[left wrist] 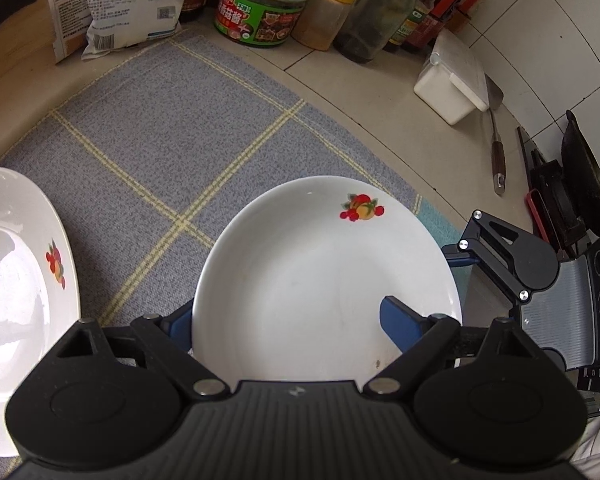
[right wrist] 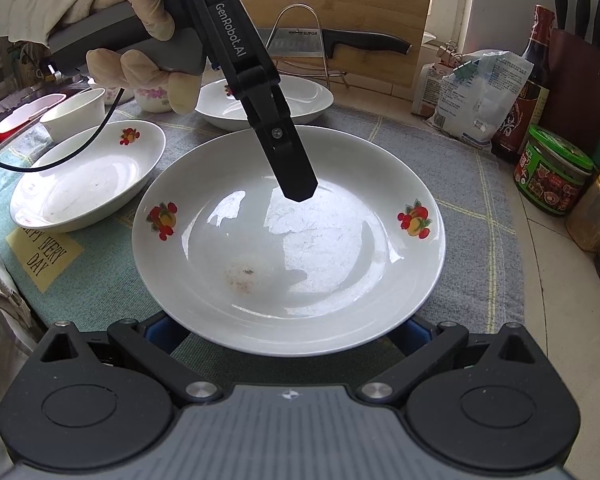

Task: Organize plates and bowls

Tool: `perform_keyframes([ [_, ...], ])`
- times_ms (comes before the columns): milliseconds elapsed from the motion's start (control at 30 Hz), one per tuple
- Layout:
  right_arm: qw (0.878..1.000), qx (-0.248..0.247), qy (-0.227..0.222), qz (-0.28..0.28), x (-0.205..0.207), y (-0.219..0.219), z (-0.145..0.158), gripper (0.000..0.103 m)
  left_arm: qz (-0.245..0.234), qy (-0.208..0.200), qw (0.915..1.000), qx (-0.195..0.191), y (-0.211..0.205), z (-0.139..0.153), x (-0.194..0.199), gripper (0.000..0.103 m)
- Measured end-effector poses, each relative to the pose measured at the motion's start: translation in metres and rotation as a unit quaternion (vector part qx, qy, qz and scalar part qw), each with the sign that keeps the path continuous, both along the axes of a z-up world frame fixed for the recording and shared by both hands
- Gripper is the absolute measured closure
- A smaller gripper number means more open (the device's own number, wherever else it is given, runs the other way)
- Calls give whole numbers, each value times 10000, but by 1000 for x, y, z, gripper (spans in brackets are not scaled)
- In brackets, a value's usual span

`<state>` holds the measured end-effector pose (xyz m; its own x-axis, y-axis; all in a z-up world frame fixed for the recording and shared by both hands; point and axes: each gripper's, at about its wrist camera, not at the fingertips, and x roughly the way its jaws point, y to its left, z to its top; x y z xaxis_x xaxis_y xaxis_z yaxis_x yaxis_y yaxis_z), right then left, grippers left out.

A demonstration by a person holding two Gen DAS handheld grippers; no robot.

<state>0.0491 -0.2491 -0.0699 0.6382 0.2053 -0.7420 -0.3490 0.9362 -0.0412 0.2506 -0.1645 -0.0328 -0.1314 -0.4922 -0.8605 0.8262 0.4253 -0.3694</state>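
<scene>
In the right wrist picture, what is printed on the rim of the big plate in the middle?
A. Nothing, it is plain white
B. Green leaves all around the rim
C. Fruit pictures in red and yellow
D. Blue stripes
C: the plate shows a red and yellow fruit picture on its left rim and another on its right rim.

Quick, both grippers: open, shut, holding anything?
Left gripper: open, jaws astride the plate rim, not clamped.
Right gripper: open, fingertips partly hidden by the plate's near rim, gripping nothing.
</scene>
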Motion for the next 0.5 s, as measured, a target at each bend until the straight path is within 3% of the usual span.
perform_keyframes([
  [500, 9999, -23, -96, 96, 39, -40, 1, 0, 226, -176, 9994, -175, -36, 0, 36, 12],
])
